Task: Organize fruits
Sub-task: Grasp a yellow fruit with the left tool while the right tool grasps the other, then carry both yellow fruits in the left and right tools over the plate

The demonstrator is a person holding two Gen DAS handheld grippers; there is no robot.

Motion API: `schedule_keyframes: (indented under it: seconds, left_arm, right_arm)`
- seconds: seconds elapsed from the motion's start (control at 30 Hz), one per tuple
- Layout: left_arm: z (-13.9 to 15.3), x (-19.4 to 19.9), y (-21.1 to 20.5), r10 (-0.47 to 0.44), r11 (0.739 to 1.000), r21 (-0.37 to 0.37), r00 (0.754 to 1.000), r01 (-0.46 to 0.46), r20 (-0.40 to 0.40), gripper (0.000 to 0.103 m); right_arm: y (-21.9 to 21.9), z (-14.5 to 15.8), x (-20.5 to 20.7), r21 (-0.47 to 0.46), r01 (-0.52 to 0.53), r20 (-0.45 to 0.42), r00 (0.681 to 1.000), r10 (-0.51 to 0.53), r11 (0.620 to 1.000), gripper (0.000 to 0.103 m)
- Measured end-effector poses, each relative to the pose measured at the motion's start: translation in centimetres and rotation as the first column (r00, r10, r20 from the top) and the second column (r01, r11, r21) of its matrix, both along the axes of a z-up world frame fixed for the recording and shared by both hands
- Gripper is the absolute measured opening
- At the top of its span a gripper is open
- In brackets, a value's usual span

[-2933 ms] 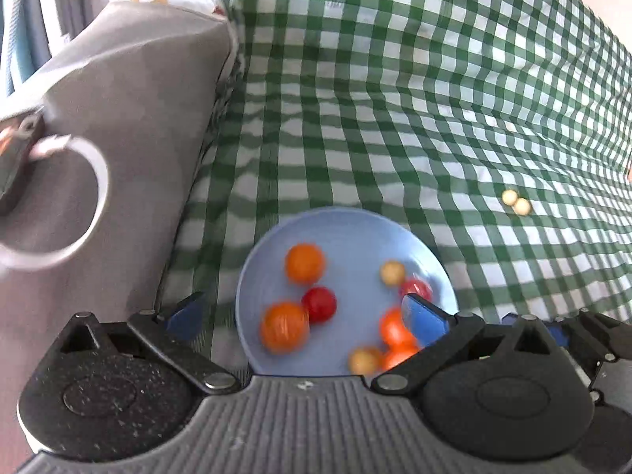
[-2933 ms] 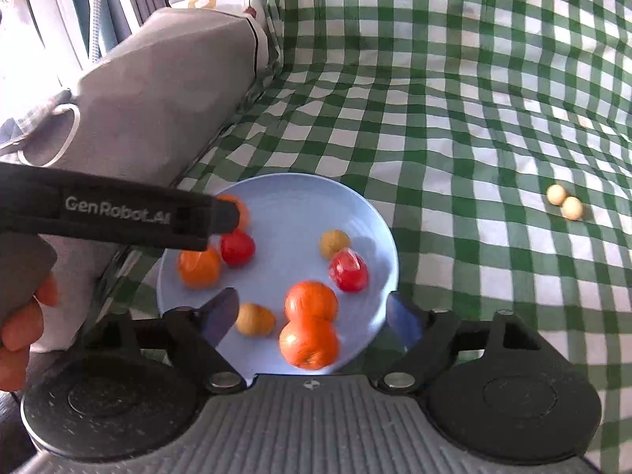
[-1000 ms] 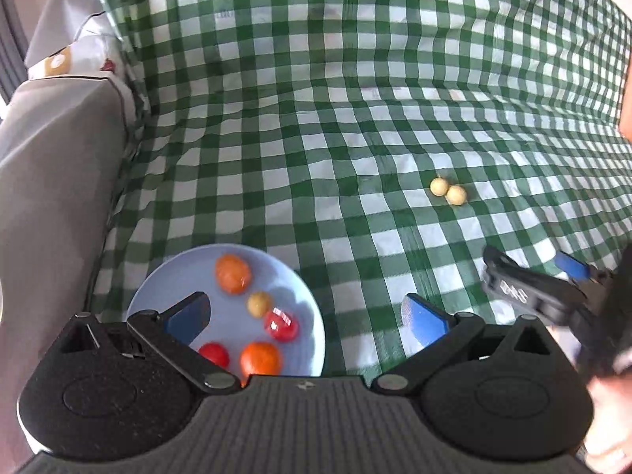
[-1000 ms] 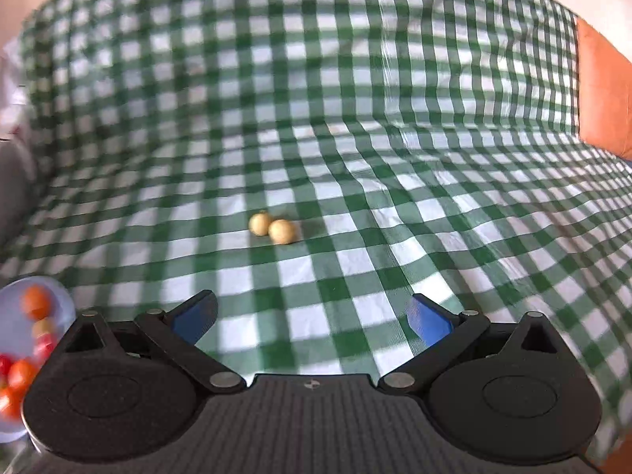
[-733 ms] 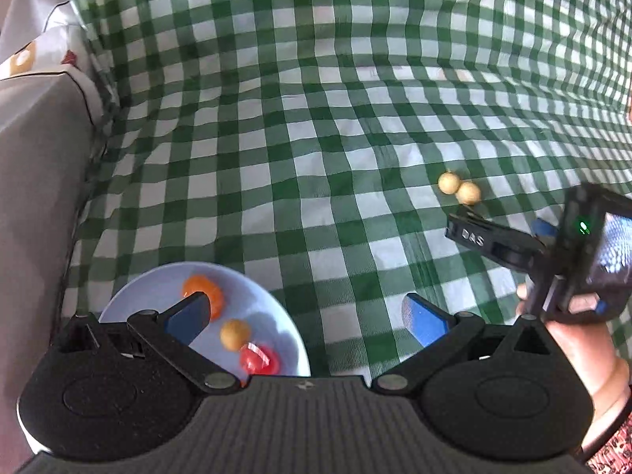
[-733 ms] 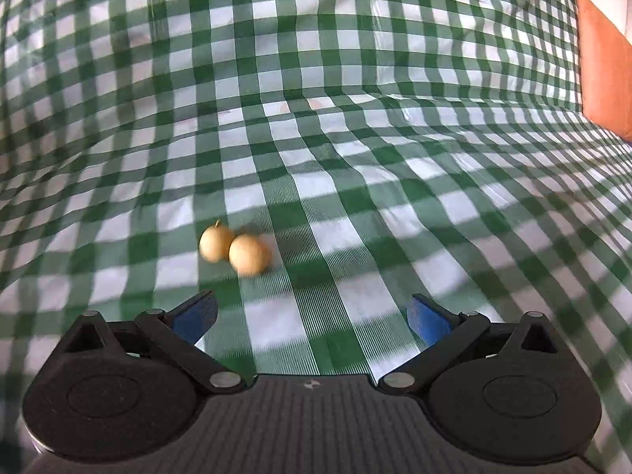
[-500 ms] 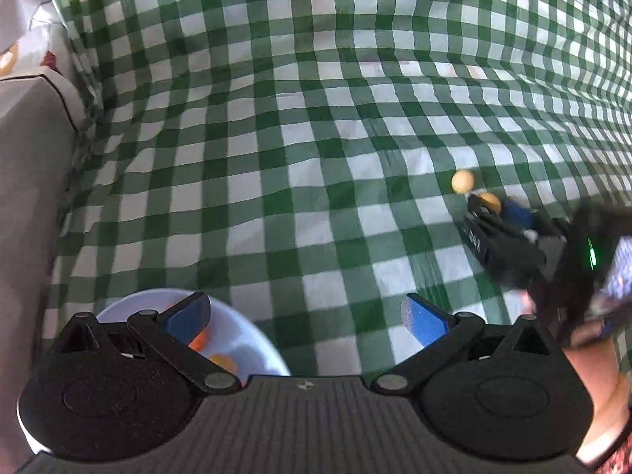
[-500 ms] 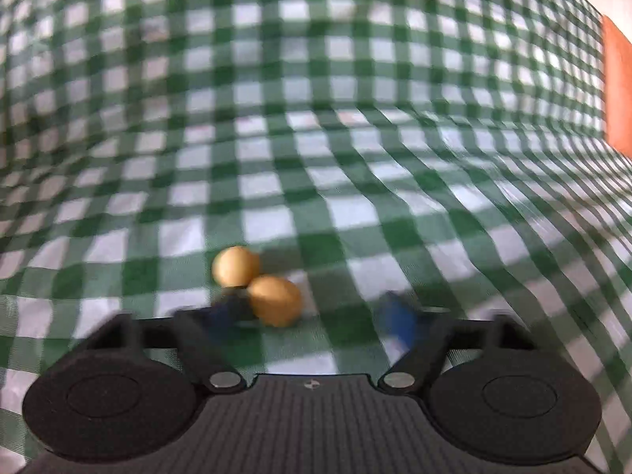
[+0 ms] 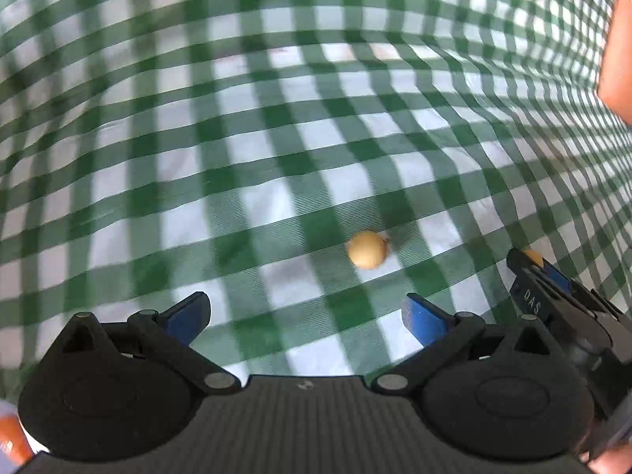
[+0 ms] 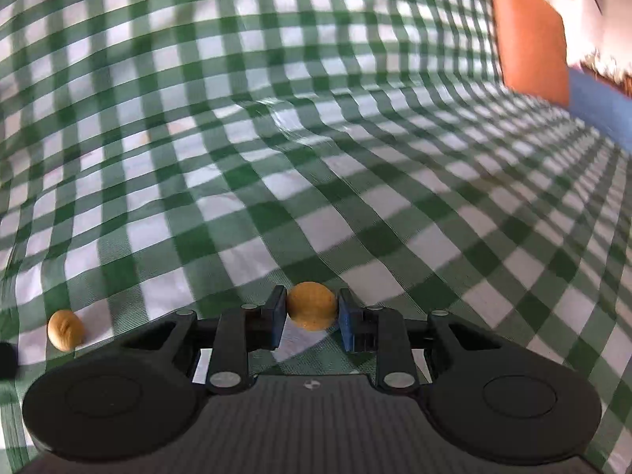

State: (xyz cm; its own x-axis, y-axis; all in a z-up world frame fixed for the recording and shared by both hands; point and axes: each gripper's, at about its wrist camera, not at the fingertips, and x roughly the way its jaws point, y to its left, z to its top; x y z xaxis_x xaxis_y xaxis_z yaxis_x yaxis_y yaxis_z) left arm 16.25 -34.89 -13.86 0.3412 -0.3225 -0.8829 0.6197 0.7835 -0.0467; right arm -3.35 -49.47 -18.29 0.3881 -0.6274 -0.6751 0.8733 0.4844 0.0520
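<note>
Left wrist view: the left gripper (image 9: 306,312) hovers low over a green-and-white checked cloth (image 9: 237,138), its two blue-tipped fingers (image 9: 185,316) set wide apart with nothing between them. Bare cloth stretches ahead and to the left, with gentle wrinkles. One small round tan fruit (image 9: 367,249) sits on the cloth ahead of the right-hand finger, clear of both fingers. At the right edge the right gripper (image 9: 543,272) reaches in, black with blue pads; a sliver of a second tan fruit (image 9: 533,254) shows at its tip, mostly hidden by the fingers. An orange shape (image 9: 618,47) is cut off at the upper right edge. A scrap of orange shows at the bottom left corner, too cropped to identify. The far cloth is blurred.

Right wrist view: the right gripper (image 10: 311,312) is closed tight on the second tan fruit (image 10: 312,311), which is round, matte and yellowish brown, pressed between the two pads just above the cloth (image 10: 355,158). The other tan fruit (image 10: 65,330) lies on the cloth well to the left, near the frame's edge; it looks slightly dimpled. Open cloth runs ahead, rising in folds. At the upper right stands an orange cushion-like block (image 10: 529,31) beside a blurred blue shape (image 10: 600,106). A dark object at the left edge is cut off.
</note>
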Motion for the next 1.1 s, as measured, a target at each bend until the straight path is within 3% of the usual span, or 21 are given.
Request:
schedule_keyframes:
  seconds: [0.13,0.2,0.33,0.4,0.43,0.47,0.6,0.73,0.8,0.9,1.03,1.1]
  left_arm:
    - [-0.5,0.5,-1.5,-0.007,1.000,-0.019,0.999,0.007,0.037,0.103]
    - [-0.7,0.7,-2.2,-0.031,0.999,-0.017,0.998,0.032,0.054,0.096]
    - [-1.2,0.8,-2.9,-0.069,0.997,-0.017,0.997,0.069,0.032,0.056]
    - [-1.5,0.6,-2.8,-0.060,0.998,-0.021,0.997,0.061,0.039,0.048]
    - [-1.5,0.4,-2.9,-0.075,0.997,-0.019,0.996,0.076,0.054,0.031]
    - [-1.6,0.2,-2.9,-0.094,0.995,-0.014,0.994,0.095,0.061,0.029]
    - [-1.3,-0.4,-2.0,-0.108,0.994,-0.025,0.992,0.110,0.057,0.029]
    - [0.1,-1.2,0.7,-0.059,0.997,-0.041,0.997,0.061,0.052,0.029]
    - [1.6,-2.3,3.3,-0.032,0.997,-0.062,0.998,0.036,0.062,0.029]
    - [4.2,-4.2,8.0,0.014,0.997,-0.076,0.997,-0.008,0.078,0.029]
    - [7.0,-6.9,15.5,0.100,0.994,-0.062,0.990,-0.094,0.101,0.029]
    - [8.0,-8.1,19.5,0.146,0.989,-0.042,0.982,-0.142,0.117,0.029]
  right_arm:
    - [0.2,-0.2,-0.1,-0.003,-0.004,0.002,1.000,0.004,1.000,0.029]
    - [0.3,-0.2,0.0,-0.007,-0.004,0.001,1.000,0.004,1.000,0.029]
    - [0.3,-0.1,0.2,-0.011,-0.003,-0.002,1.000,0.003,1.000,0.029]
    - [0.3,-0.1,0.2,-0.013,-0.005,-0.004,1.000,0.005,1.000,0.029]
    - [0.2,-0.1,0.3,-0.016,-0.010,-0.007,1.000,0.010,1.000,0.029]
    - [0.3,-0.1,0.3,-0.018,-0.011,-0.010,1.000,0.011,1.000,0.029]
    - [0.4,0.0,0.4,-0.024,-0.012,-0.014,1.000,0.012,1.000,0.030]
    - [0.3,0.4,0.3,-0.019,-0.009,0.024,1.000,0.009,1.000,0.029]
    - [0.8,0.8,0.3,-0.040,-0.012,0.062,0.998,0.015,0.999,0.029]
    - [2.5,1.3,0.9,-0.088,-0.052,0.046,0.997,0.057,0.995,0.029]
    - [6.6,3.6,1.7,-0.110,-0.183,0.043,0.981,0.189,0.977,0.029]
    - [10.2,5.4,1.3,-0.121,-0.304,0.063,0.948,0.312,0.945,0.029]
